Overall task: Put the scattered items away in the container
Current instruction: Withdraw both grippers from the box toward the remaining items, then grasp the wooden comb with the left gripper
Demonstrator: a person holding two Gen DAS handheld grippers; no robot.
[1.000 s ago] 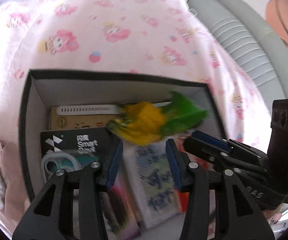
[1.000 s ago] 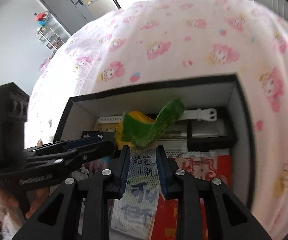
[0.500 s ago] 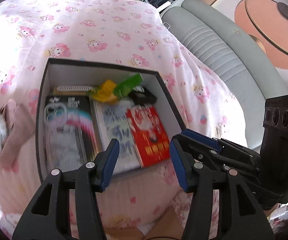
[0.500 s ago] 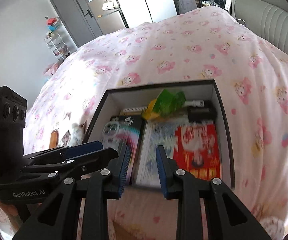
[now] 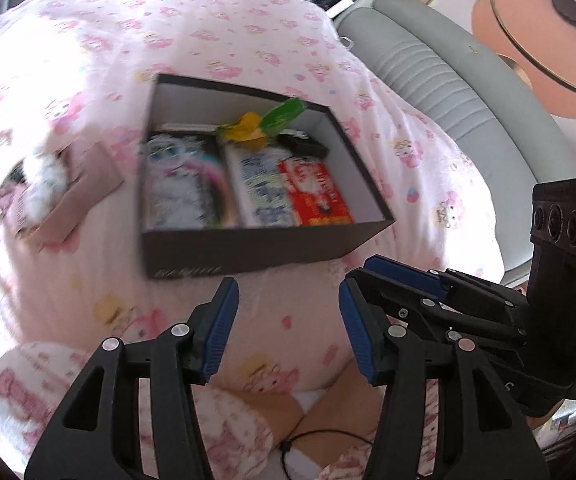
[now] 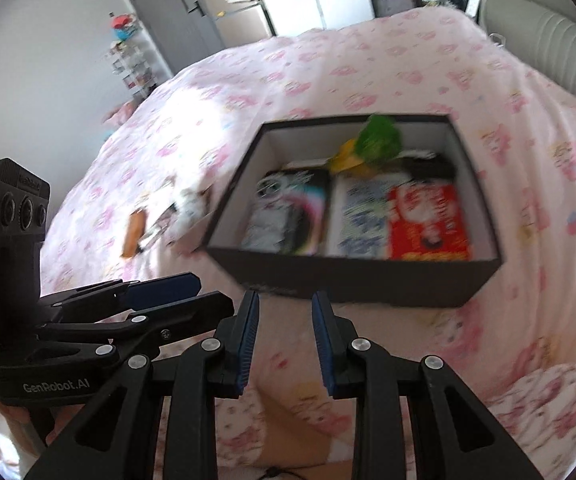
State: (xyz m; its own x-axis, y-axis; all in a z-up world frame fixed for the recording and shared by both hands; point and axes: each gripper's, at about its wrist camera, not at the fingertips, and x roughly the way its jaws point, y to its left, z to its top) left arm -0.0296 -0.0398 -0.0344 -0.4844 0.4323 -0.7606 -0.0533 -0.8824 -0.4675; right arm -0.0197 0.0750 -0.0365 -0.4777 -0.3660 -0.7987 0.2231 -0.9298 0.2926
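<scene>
Both the left gripper and right gripper hang spread and empty, near the box on the bed. Loose items lie just left of the box; best approach them low, pinching one piece squarely.

Open dark box on pink bedspread, holding flat packets and a green-yellow wrapper at its far wall.
</scene>
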